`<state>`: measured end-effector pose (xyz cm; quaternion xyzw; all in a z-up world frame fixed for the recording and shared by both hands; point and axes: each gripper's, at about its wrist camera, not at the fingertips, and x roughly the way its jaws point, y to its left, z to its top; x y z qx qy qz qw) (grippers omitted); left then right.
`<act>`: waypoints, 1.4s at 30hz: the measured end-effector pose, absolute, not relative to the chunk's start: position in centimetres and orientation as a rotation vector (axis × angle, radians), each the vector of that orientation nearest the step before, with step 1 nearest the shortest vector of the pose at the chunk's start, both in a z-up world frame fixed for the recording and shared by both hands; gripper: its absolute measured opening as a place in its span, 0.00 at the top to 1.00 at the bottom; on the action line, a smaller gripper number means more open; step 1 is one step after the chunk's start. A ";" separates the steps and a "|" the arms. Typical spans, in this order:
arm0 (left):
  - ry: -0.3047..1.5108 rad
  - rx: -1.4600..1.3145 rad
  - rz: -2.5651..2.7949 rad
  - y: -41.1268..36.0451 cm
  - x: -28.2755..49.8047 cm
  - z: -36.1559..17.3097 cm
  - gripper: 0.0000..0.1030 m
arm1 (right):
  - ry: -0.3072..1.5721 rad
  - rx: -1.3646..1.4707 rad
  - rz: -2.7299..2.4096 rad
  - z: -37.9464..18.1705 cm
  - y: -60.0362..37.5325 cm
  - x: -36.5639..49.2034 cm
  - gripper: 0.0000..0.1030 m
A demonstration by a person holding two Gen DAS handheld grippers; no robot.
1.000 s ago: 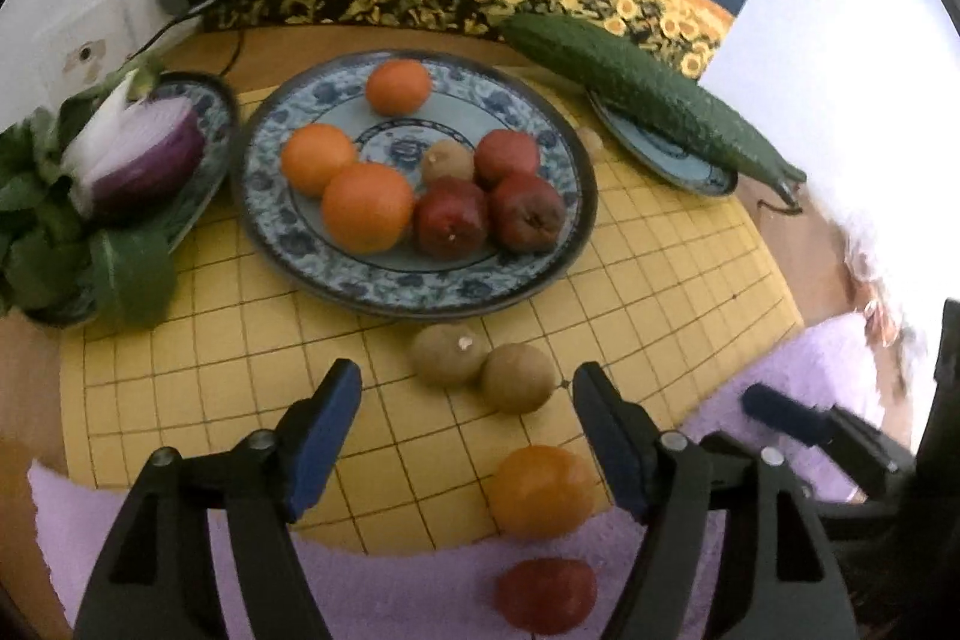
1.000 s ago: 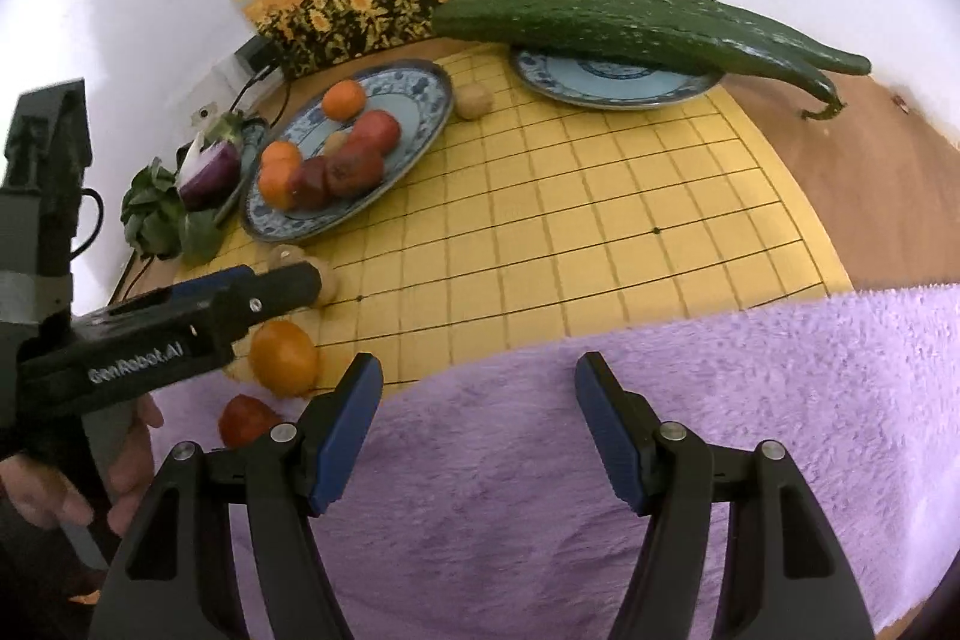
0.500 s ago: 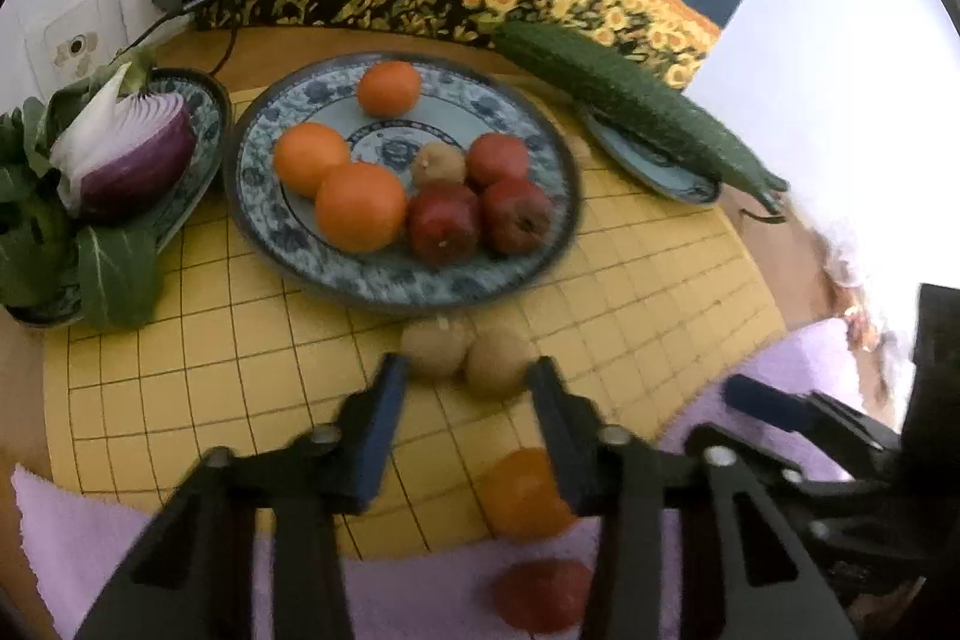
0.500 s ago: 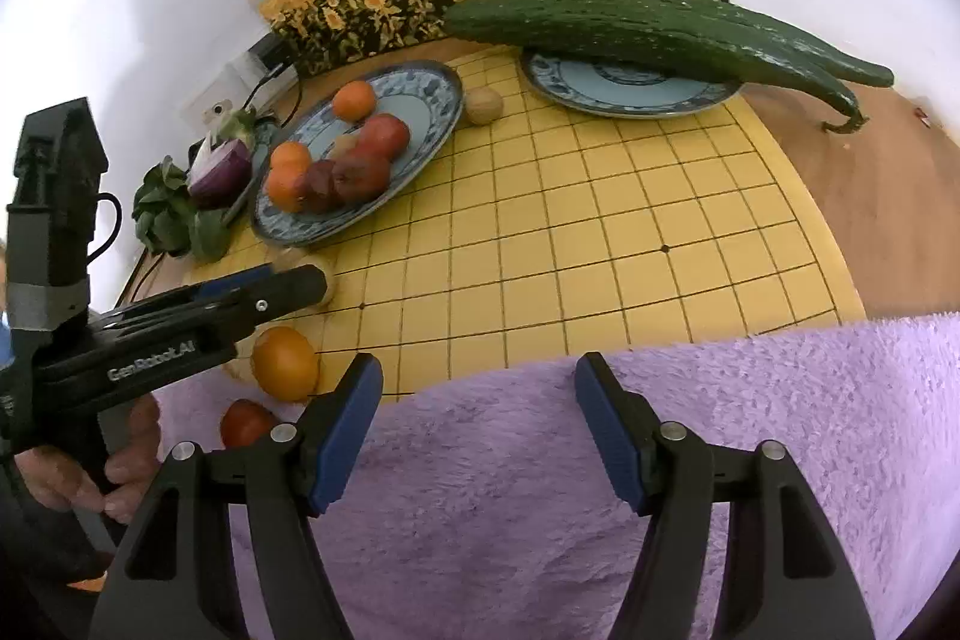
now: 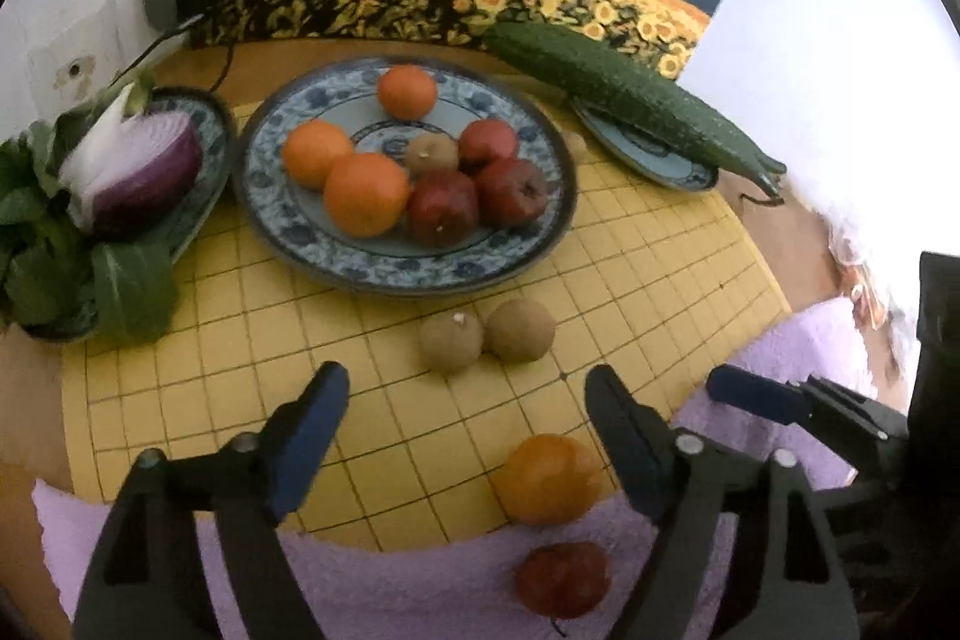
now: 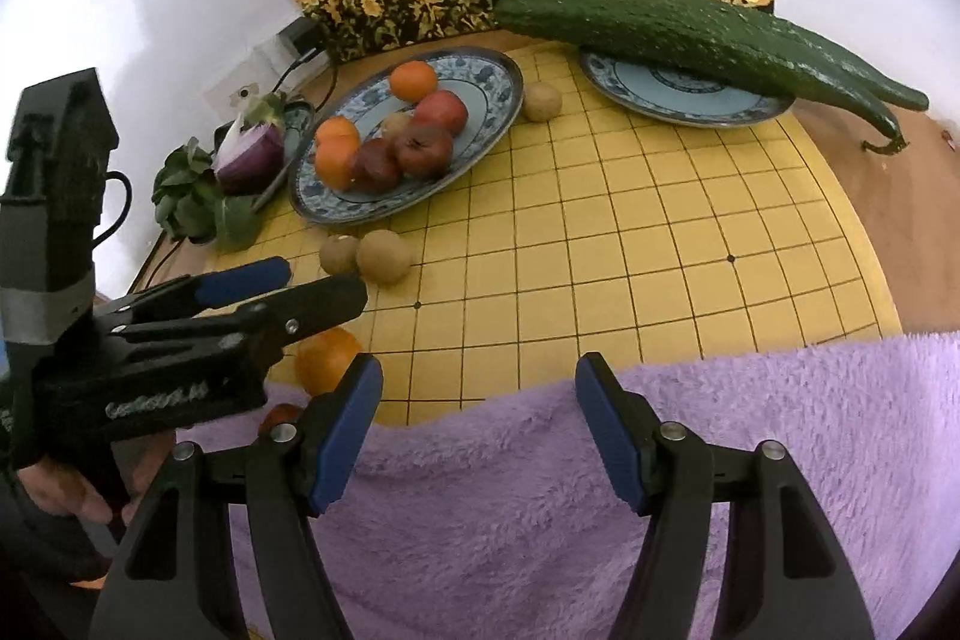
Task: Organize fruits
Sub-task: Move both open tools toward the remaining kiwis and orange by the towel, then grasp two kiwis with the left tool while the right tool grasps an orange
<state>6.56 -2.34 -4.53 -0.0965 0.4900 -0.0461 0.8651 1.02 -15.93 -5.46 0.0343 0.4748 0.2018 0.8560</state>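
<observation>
Apple (image 6: 281, 413) mostly hidden behind left hand-held gripper (image 6: 303, 283), label blurred

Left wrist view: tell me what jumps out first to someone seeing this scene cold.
The big blue-patterned plate at centre, heaped with oranges and red apples. Behind it to the right, a long cucumber overhangs a smaller plate. A halved purple onion sits at left.

Blurred, unreadable white lettering on left gripper (image 6: 318, 289)
</observation>
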 end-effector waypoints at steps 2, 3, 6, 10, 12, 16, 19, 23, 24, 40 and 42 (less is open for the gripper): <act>1.045 -0.197 -0.086 -2.5 7.2 -5.1 0.18 | 1.000 0.075 0.419 -5.5 -16.1 1.1 0.33; 1.033 -0.196 -0.076 -2.8 7.5 -5.1 0.19 | 1.001 0.076 0.418 -5.5 -16.1 1.1 0.33; 1.035 -0.217 -0.074 -2.9 8.2 -5.0 0.27 | 1.003 0.073 0.416 -5.5 -16.1 0.9 0.33; 1.042 -0.249 -0.042 -2.9 8.9 -5.0 0.38 | 1.004 0.072 0.415 -5.6 -16.0 1.0 0.33; 1.043 -0.234 -0.020 -3.1 9.1 -5.0 0.48 | 1.004 0.071 0.416 -5.6 -16.0 1.0 0.33; 1.036 -0.238 -0.033 -2.9 8.9 -5.1 0.49 | 1.004 0.071 0.421 -5.7 -16.0 1.0 0.33; 1.036 -0.246 -0.035 -2.8 8.8 -5.1 0.49 | 1.003 0.068 0.421 -5.6 -16.0 1.0 0.33; 1.035 -0.235 -0.022 -2.9 8.8 -5.2 0.49 | 1.003 0.070 0.420 -5.6 -16.0 1.0 0.33; 1.039 -0.223 -0.018 -3.1 9.0 -5.2 0.48 | 1.002 0.071 0.421 -5.6 -16.0 1.0 0.33; 1.067 -0.231 0.035 -3.1 9.4 -5.4 0.53 | 0.996 0.079 0.427 -5.5 -16.1 0.5 0.33; 1.065 -0.242 0.028 -2.9 9.0 -5.4 0.53 | 0.996 0.080 0.426 -5.5 -16.1 0.5 0.33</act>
